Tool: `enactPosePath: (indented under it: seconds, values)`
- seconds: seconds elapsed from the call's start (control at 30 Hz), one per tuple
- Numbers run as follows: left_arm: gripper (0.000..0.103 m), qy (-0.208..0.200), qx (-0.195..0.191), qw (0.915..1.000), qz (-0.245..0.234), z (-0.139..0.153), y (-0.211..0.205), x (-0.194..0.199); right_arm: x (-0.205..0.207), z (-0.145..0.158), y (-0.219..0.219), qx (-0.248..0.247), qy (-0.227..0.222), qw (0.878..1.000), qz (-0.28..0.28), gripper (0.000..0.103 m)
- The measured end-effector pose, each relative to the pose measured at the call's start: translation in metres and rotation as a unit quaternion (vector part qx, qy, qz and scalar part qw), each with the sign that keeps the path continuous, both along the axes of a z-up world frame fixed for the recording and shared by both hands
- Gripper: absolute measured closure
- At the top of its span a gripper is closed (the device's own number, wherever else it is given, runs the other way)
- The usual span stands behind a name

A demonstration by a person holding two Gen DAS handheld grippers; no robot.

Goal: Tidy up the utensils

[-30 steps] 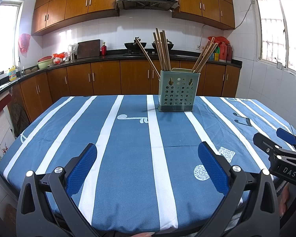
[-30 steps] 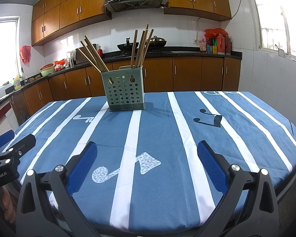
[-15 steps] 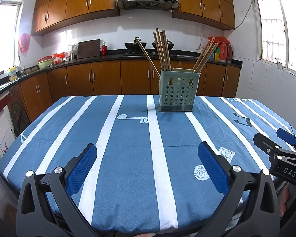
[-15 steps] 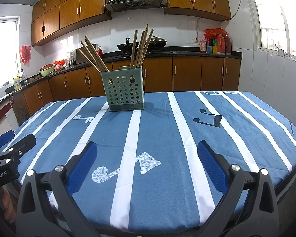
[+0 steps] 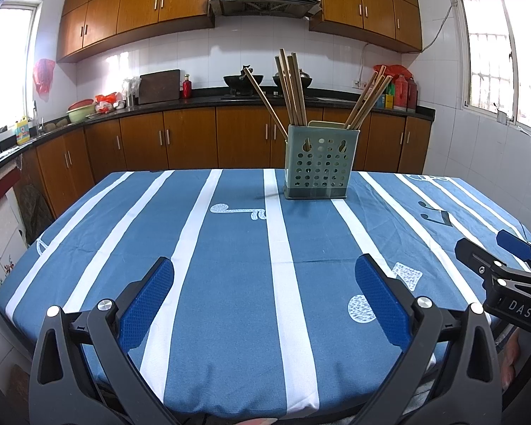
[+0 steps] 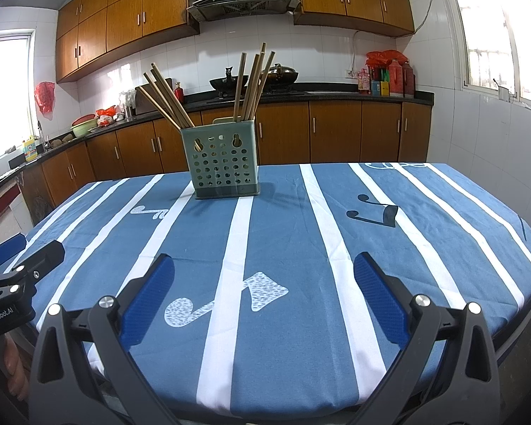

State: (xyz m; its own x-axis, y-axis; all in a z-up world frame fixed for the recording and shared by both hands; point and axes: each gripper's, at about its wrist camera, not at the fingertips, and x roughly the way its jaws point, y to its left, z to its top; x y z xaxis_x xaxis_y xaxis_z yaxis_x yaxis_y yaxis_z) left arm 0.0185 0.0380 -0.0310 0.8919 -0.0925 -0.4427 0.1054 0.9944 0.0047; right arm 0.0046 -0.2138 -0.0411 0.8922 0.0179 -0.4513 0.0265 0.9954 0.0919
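Observation:
A grey-green perforated utensil holder (image 5: 317,163) (image 6: 224,161) stands upright on the far half of the table. Several wooden chopsticks (image 5: 292,88) (image 6: 253,86) stick out of it, in leaning bunches. My left gripper (image 5: 263,276) hovers over the near table edge, open and holding nothing. My right gripper (image 6: 263,274) is likewise open and empty near the front edge. Each gripper shows at the side of the other's view: the right one (image 5: 495,258) and the left one (image 6: 24,258). Both are well short of the holder.
A blue tablecloth with white stripes (image 5: 230,248) (image 6: 336,230) covers the table. Behind it runs a kitchen counter (image 5: 194,101) with a wok, bottles and bowls, wooden cabinets, and windows at both sides. A hand (image 6: 14,364) shows at the lower left.

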Motion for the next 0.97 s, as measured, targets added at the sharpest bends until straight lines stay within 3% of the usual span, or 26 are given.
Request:
enactPosePath:
  seconds: [0.97]
  values:
    - [0.002,0.006,-0.008,0.9999,0.007,-0.0041,-0.0005,0.0019,-0.0001,0.0012,-0.0007,0.0,0.001,1.0,0.0,0.004]
